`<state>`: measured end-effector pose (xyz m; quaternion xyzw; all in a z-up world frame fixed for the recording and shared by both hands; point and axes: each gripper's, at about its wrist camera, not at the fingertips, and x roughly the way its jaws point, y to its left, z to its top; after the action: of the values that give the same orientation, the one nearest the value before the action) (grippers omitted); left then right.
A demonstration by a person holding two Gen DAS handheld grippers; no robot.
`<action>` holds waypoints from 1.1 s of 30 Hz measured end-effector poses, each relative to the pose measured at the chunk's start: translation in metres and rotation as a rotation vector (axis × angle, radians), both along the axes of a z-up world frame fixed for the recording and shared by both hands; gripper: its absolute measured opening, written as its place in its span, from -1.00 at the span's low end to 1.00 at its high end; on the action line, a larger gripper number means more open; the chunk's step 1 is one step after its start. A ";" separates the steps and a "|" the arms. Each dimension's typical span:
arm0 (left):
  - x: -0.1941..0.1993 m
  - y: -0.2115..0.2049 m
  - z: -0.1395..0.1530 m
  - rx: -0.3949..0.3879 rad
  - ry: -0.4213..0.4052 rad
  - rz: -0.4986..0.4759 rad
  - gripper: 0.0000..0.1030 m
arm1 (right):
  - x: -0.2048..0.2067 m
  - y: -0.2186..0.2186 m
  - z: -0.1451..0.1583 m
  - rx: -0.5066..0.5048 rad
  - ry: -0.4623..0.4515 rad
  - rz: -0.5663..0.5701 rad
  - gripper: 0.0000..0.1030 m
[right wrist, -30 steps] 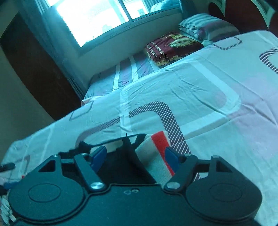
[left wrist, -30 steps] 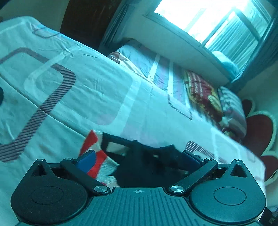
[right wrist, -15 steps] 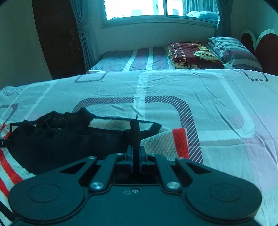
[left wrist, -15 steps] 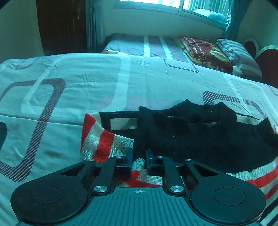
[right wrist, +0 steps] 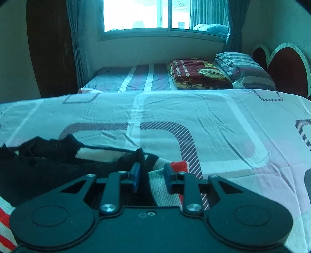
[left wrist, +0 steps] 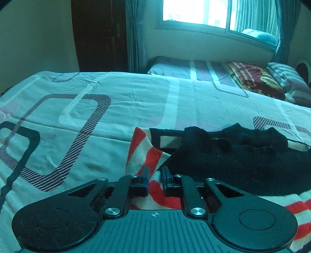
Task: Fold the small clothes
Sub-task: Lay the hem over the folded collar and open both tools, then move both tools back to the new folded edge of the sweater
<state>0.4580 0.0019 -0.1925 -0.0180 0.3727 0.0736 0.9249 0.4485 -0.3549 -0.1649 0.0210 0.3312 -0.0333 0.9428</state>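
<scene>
A small knitted garment, black with red and white stripes (left wrist: 233, 161), lies on the patterned bedsheet (left wrist: 116, 109). In the left wrist view my left gripper (left wrist: 155, 175) sits over its striped left edge, jaws slightly apart, cloth lying between them. In the right wrist view the same garment (right wrist: 48, 167) lies left and under my right gripper (right wrist: 151, 175). Its jaws stand apart over the black fold and the striped right corner (right wrist: 178, 165), not pinching it.
Beyond the bed lies a second bed with a striped sheet (right wrist: 136, 77), a maroon folded blanket (right wrist: 196, 74) and a striped pillow (right wrist: 243, 68). A heart-shaped headboard (right wrist: 287, 64) stands at right. A dark door (left wrist: 99, 35) and a window (right wrist: 145, 15) are behind.
Both grippers were shut on the garment's edges half a second ago; now both jaws have parted and the cloth lies loose on the bed. Both views have drawn back slightly.
</scene>
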 end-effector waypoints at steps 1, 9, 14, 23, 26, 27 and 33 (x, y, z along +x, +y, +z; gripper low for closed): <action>-0.005 -0.002 0.005 -0.007 -0.009 -0.003 -0.75 | -0.007 0.002 0.006 0.008 -0.011 0.005 -0.30; -0.047 -0.059 0.024 -0.046 -0.033 -0.213 -0.74 | -0.059 0.069 0.008 0.051 0.017 0.195 -0.29; -0.061 -0.062 -0.008 -0.003 -0.023 -0.198 -0.73 | -0.064 0.104 -0.025 -0.126 0.078 0.227 -0.32; -0.089 -0.058 0.010 0.046 -0.039 -0.200 -0.73 | -0.083 0.098 -0.007 0.007 0.027 0.193 -0.18; -0.088 -0.052 -0.001 0.034 -0.012 -0.184 -0.69 | -0.094 0.113 -0.009 0.021 0.025 0.216 -0.17; -0.087 -0.049 -0.001 0.010 -0.007 -0.167 -0.68 | -0.094 0.117 -0.012 0.014 0.031 0.213 -0.17; -0.084 -0.042 0.000 -0.044 0.035 -0.149 -0.66 | -0.090 0.132 -0.024 -0.096 0.061 0.228 -0.10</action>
<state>0.3742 -0.0404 -0.1921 -0.0092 0.3905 -0.0033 0.9205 0.3589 -0.2226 -0.1889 -0.0630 0.3577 0.0574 0.9299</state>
